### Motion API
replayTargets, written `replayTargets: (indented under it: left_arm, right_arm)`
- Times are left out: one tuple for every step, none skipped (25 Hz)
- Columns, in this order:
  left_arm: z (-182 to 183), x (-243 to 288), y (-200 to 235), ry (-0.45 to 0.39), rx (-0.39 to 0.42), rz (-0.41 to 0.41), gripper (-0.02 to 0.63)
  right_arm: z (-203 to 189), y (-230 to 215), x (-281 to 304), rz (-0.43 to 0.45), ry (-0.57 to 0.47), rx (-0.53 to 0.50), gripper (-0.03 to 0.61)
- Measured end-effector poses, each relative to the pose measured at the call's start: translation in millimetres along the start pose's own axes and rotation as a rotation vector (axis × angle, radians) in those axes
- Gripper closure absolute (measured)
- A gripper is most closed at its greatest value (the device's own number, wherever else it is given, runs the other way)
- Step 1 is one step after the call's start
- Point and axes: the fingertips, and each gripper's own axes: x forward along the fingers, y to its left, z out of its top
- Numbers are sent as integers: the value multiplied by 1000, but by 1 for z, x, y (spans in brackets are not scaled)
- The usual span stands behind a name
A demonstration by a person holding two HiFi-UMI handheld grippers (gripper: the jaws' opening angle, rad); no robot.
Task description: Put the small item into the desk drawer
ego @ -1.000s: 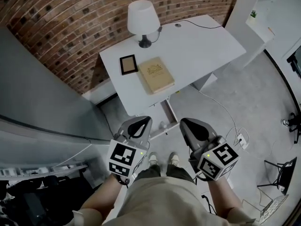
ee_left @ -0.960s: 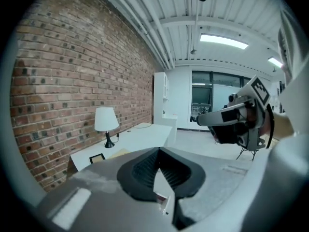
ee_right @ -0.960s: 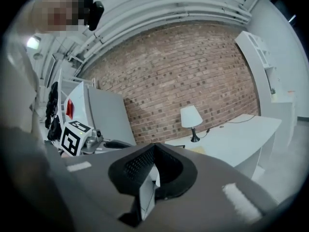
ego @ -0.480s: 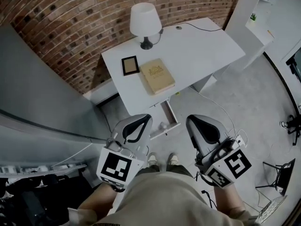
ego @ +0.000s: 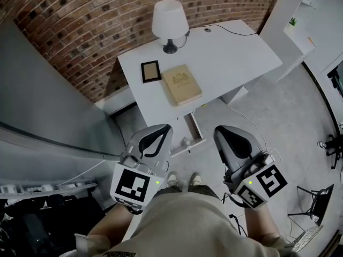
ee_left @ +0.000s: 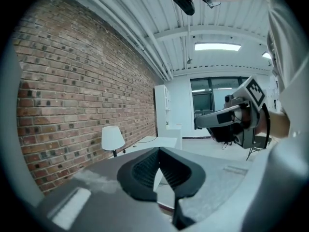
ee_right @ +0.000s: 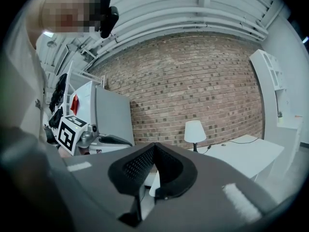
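Observation:
The white desk [ego: 236, 52] stands against the brick wall, and its shallow drawer [ego: 194, 130] is pulled open below the front edge. A small pale thing [ego: 185, 141] shows at the drawer's front; I cannot tell what it is. My left gripper [ego: 156, 138] and right gripper [ego: 231, 141] hang side by side in front of my body, short of the drawer and above the floor. In the left gripper view the left gripper [ee_left: 158, 152] has its jaws shut with nothing between them. In the right gripper view the right gripper [ee_right: 154, 148] is likewise shut and empty.
On the desk stand a white lamp [ego: 170, 20], a dark picture frame [ego: 151, 71] and a tan book [ego: 182, 84]. A grey panel [ego: 48, 100] runs along the left. Cables [ego: 257, 127] and a power strip lie on the floor at right. My shoes [ego: 185, 180] show below.
Both grippers have drawn back slightly toward my body and their marker cubes have turned. The desk and drawer sit the same.

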Motion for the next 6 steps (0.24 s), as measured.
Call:
replayTargets:
  left_arm:
    - [0,0,2,-2,1,6,611]
    - [-1,-1,4,-2,3,10,611]
    - [-1,-2,6,-2,7,12,611]
    - [0,-2,9,-3,15,12,611]
    - [0,-2,11,-3,26,11,611]
    - [1,-3,14,-3,36,10,611]
  right_arm:
    - [-1,-1,1,-1,4,-1,575]
    - [0,-1,2,-1,7,-4,575]
    - [1,0,4,-1,9,-7,575]
    - [2,0,6,-1,10,-10,575]
    - [4,0,8,-1,10,-13,575]
    - [5,1,10,-1,11,-16,575]
